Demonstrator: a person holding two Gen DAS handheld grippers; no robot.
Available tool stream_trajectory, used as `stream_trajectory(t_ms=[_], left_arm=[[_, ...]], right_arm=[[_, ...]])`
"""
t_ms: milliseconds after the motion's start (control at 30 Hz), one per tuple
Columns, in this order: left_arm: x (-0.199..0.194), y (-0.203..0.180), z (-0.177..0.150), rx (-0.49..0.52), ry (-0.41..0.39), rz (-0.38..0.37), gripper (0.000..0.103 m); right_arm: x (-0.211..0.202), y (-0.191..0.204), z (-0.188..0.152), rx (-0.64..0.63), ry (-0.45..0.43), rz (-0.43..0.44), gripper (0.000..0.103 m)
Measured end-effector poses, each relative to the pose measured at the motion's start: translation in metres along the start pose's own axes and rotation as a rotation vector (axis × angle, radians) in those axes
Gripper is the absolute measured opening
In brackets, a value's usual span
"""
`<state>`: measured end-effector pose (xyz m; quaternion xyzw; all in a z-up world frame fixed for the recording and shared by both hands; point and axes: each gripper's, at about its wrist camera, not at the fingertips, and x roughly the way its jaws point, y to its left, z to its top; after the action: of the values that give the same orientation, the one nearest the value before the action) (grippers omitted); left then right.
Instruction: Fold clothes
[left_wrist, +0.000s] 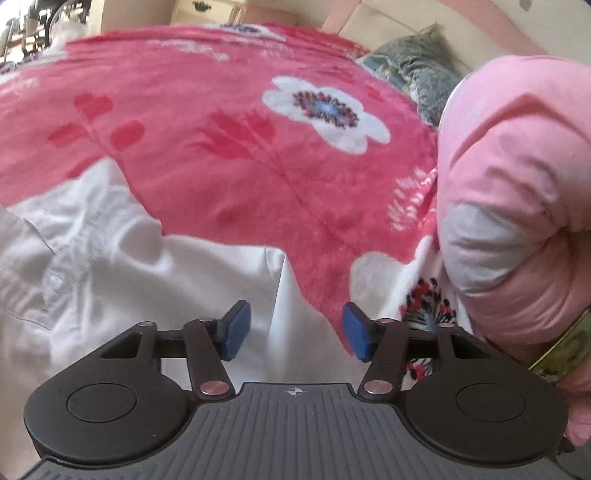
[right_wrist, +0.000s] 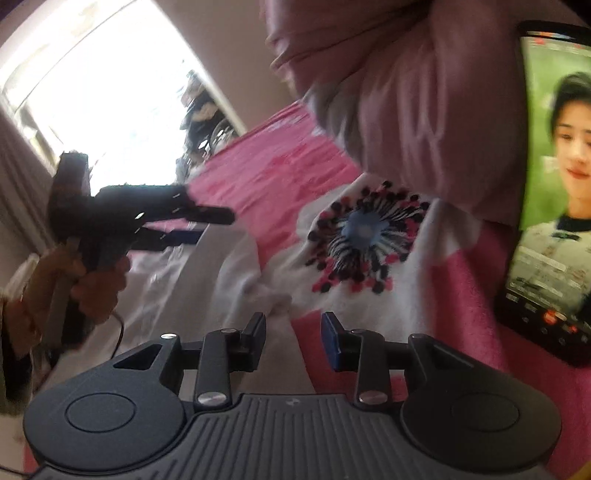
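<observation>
A white button-up shirt (left_wrist: 110, 266) lies rumpled on a pink floral blanket (left_wrist: 221, 110). In the left wrist view it fills the lower left. My left gripper (left_wrist: 295, 330) hangs over the shirt's right edge, open, with nothing between its blue pads (left_wrist: 236, 328). In the right wrist view the shirt (right_wrist: 192, 288) lies at the left, and my right gripper (right_wrist: 293, 338) is open above its edge where it meets the blanket (right_wrist: 280, 170). It holds nothing. A hand (right_wrist: 96, 284) holds the left gripper (right_wrist: 216, 226) above the shirt's far side.
A pink pillow or bundle (left_wrist: 517, 166) sits at the right, close to the left gripper, and shows at the top of the right wrist view (right_wrist: 424, 110). A lit phone (right_wrist: 554, 221) lies beside it. A grey fluffy item (left_wrist: 417, 70) lies behind. A bright window (right_wrist: 103, 92) is beyond.
</observation>
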<state>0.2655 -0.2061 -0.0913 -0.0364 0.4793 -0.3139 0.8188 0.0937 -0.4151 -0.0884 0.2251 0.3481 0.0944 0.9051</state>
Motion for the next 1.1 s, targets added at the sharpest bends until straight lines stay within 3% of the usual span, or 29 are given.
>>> stream_trajectory(t_ms=[100, 167, 200, 233, 267, 300, 333, 400, 500, 733, 867, 1100], left_arm=[[0.009, 0.004, 0.001, -0.005, 0.012, -0.020, 0.042], [0.010, 0.006, -0.001, -0.002, 0.000, -0.037, 0.030], [0.010, 0.007, -0.002, -0.004, -0.009, -0.045, 0.018], [0.009, 0.010, -0.002, -0.015, -0.019, -0.053, 0.009], [0.008, 0.013, -0.003, -0.028, -0.035, -0.057, 0.006], [0.007, 0.016, -0.004, -0.040, -0.058, -0.062, 0.002], [0.005, 0.020, -0.004, -0.054, -0.084, -0.075, 0.002], [0.004, 0.028, -0.006, -0.097, -0.115, -0.098, 0.001], [0.011, 0.036, -0.011, -0.129, -0.102, -0.087, 0.001], [0.015, 0.047, -0.015, -0.173, -0.112, -0.125, 0.001], [0.017, 0.048, -0.015, -0.175, -0.110, -0.136, 0.001], [0.021, 0.053, -0.016, -0.195, -0.104, -0.157, 0.003]], right_arm=[[0.009, 0.008, -0.001, -0.062, 0.016, 0.000, 0.037], [0.015, 0.012, -0.002, -0.090, 0.023, -0.001, 0.036], [0.019, 0.014, -0.003, -0.097, 0.029, -0.002, 0.035], [0.022, 0.014, -0.003, -0.093, 0.042, -0.005, 0.025], [0.025, 0.014, -0.004, -0.095, 0.057, -0.016, 0.012], [0.027, 0.016, -0.005, -0.110, 0.064, -0.040, 0.007], [0.025, 0.018, -0.006, -0.129, 0.062, -0.057, 0.002], [0.019, 0.020, -0.006, -0.143, 0.051, -0.068, 0.002], [0.015, 0.019, -0.011, -0.147, 0.065, -0.076, 0.002], [0.005, 0.016, 0.001, -0.134, -0.034, -0.054, 0.012], [0.009, 0.025, 0.002, -0.256, -0.063, -0.072, 0.025], [0.025, 0.052, -0.017, -0.530, -0.008, -0.112, 0.031]])
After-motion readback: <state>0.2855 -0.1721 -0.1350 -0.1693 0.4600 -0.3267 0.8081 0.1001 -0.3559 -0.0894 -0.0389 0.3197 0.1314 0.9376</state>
